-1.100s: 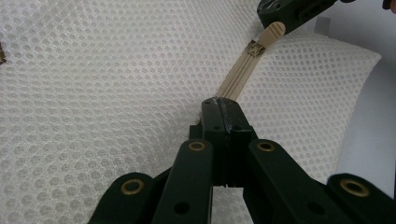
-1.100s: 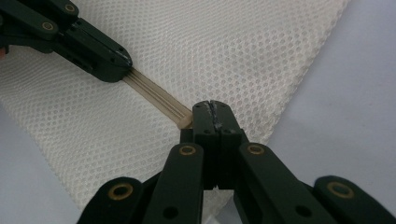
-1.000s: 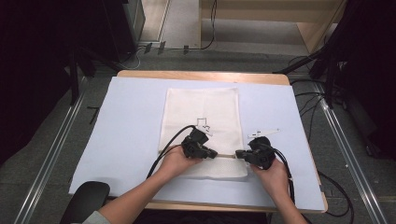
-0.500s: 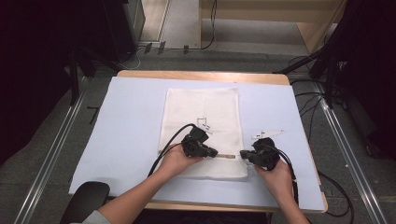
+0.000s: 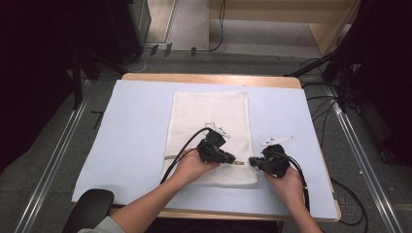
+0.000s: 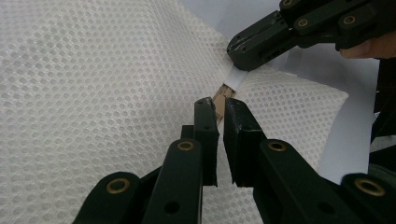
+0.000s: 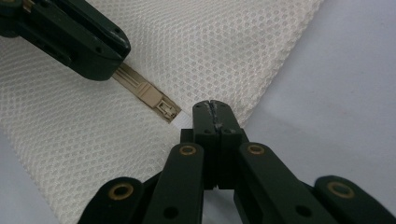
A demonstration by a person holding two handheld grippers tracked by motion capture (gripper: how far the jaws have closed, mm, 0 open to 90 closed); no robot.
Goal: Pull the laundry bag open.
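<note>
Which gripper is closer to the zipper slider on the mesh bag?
Right. The right gripper is shut on the white pull tab joined to the zipper slider; the left gripper clamps the zipper tape farther back.

table (image 5: 145, 77) wood-edged, topped with pale blue sheet (image 5: 131, 131); grey carpet floor (image 5: 48, 160); metal rails (image 5: 53, 160) run both sides; black cables (image 5: 354, 194) on floor at right; light wood furniture (image 5: 291, 14) at back; dark area left; black chair arm (image 5: 87, 208) bottom-left
</note>
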